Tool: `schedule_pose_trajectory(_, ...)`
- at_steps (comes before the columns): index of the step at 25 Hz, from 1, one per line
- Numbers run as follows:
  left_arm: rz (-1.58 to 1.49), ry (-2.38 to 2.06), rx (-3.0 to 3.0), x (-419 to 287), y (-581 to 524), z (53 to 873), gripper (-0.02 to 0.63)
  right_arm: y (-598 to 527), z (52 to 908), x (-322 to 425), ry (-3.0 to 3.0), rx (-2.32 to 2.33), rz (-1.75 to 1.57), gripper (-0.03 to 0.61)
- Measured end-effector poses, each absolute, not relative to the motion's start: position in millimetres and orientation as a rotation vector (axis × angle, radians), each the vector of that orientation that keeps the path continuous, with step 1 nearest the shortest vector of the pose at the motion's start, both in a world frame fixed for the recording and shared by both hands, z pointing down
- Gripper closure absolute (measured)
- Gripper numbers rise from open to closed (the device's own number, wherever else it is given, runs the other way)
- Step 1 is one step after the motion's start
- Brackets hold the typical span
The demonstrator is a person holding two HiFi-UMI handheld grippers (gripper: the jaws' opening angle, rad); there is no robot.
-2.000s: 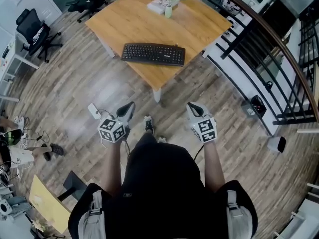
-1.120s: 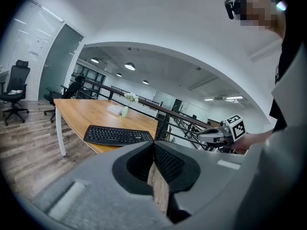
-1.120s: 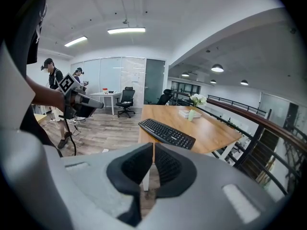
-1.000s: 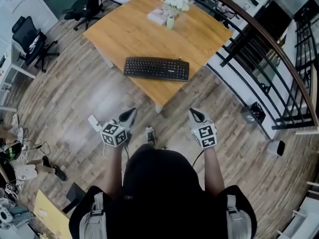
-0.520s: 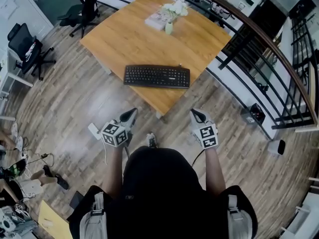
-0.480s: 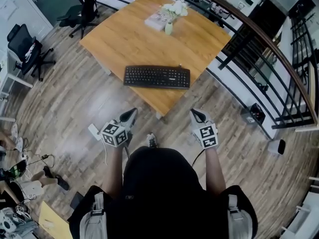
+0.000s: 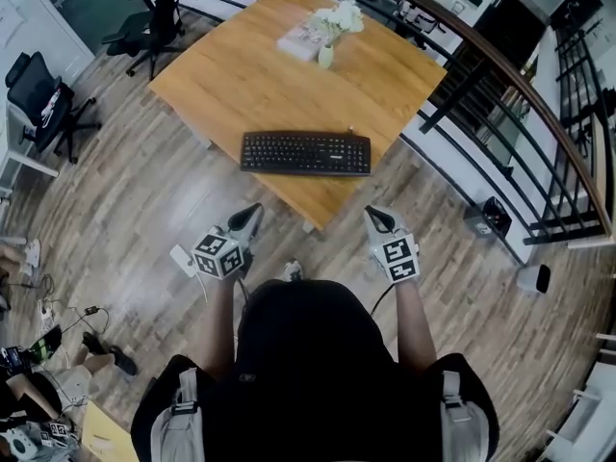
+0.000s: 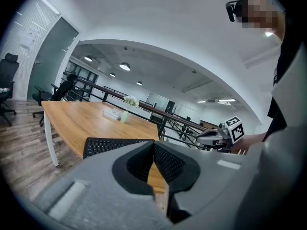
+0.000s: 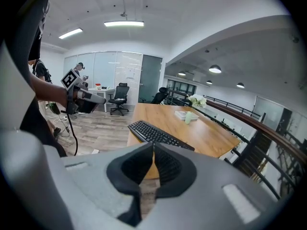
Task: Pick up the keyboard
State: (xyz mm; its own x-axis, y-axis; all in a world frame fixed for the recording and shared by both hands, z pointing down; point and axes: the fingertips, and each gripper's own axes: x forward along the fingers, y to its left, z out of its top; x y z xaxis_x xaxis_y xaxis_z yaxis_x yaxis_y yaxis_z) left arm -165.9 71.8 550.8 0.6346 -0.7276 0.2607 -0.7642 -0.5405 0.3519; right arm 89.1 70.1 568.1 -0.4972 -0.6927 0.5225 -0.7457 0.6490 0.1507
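Observation:
A black keyboard [image 7: 305,153] lies near the front corner of a wooden table [image 7: 250,65]. It also shows in the left gripper view as the keyboard [image 8: 112,145] and in the right gripper view as the keyboard [image 9: 156,133]. My left gripper [image 7: 252,213] and right gripper [image 7: 372,215] are both shut and empty. They hang over the floor, a short way in front of the table, left and right of its corner. In each gripper view the jaws [image 8: 154,147] [image 9: 153,151] meet with nothing between them.
A small vase of white flowers [image 7: 332,29] and a book [image 7: 306,39] stand at the table's far side. A black railing [image 7: 500,114] runs along the right. Office chairs [image 7: 38,89] stand at the left. Cables and a white plug [image 7: 181,258] lie on the wooden floor.
Both grippers and the person have moved closer to the table; the keyboard now sits lower in the head view and nearer the grippers. The jaws stay shut.

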Motion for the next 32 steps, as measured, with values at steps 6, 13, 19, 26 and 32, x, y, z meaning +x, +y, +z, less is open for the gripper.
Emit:
schedule_pose_trajectory(6,0.107,-1.197,2.408,-184,62,554,0.601,61,575,72,-2.312,1.082,0.130,0.566)
schedule_pose_trajectory(13,0.112,-1.205,2.382,-192,60,564,0.601,58,583,65,-2.309,1.070,0.141,0.565)
schedule_pose_trajectory(19,0.127,-1.196,2.380,-183,48,565,0.601,51,588,76,-2.302,1.081,0.165,0.565)
schedule_pose_trajectory(26,0.134,-1.205,2.372,-157,32,563,0.601,37,597,106,-2.299,1.071,0.213,0.566)
schedule_pose_trajectory(32,0.141,-1.261,2.341,-142,16,552,0.601,4,593,130,-2.314,1.041,0.215,0.566)
